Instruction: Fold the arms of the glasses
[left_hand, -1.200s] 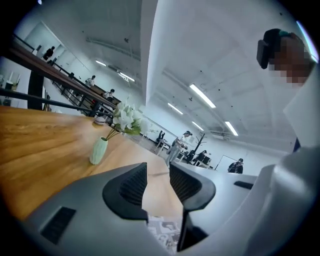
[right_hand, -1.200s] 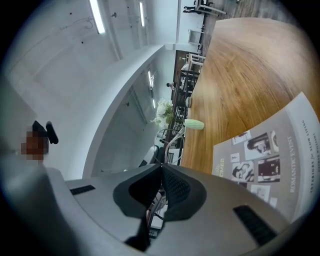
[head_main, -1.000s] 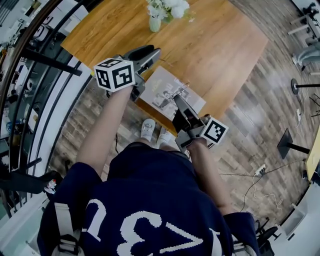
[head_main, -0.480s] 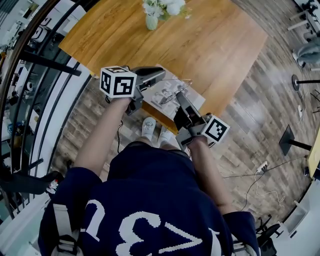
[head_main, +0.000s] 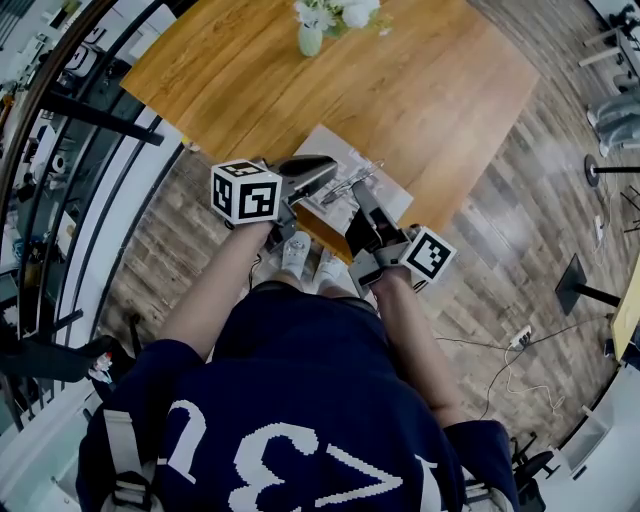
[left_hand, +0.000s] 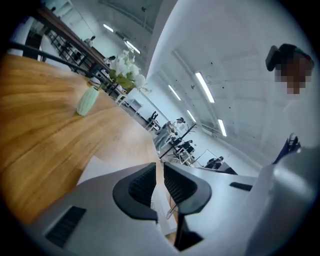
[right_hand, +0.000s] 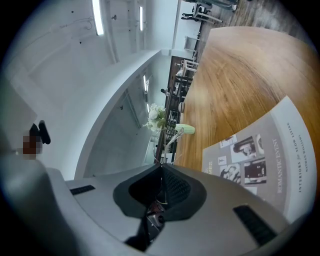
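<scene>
A vase of white flowers (head_main: 311, 38) stands near the far edge of the wooden desk (head_main: 420, 90), left of the middle. Nearer, the left gripper (left_hand: 159, 176) reaches in over the desk's near edge from the left. Its fingers (left_hand: 139, 187) have just been closing and now stand a narrow slit apart. A thin wire of the frame shows low in that slit, and the pads do not press on it. Through the gap the pale magazine (right_hand: 270, 165) shows; it lies flat at the near edge of the desk. Just right of the left fingertips, the glasses (head_main: 352, 185) hang above the magazine. The right gripper (right_hand: 161, 172) comes in from the near right. Its fingers (right_hand: 179, 189) are pressed together on the thin frame of the glasses, and a wire runs up out of the grip.
</scene>
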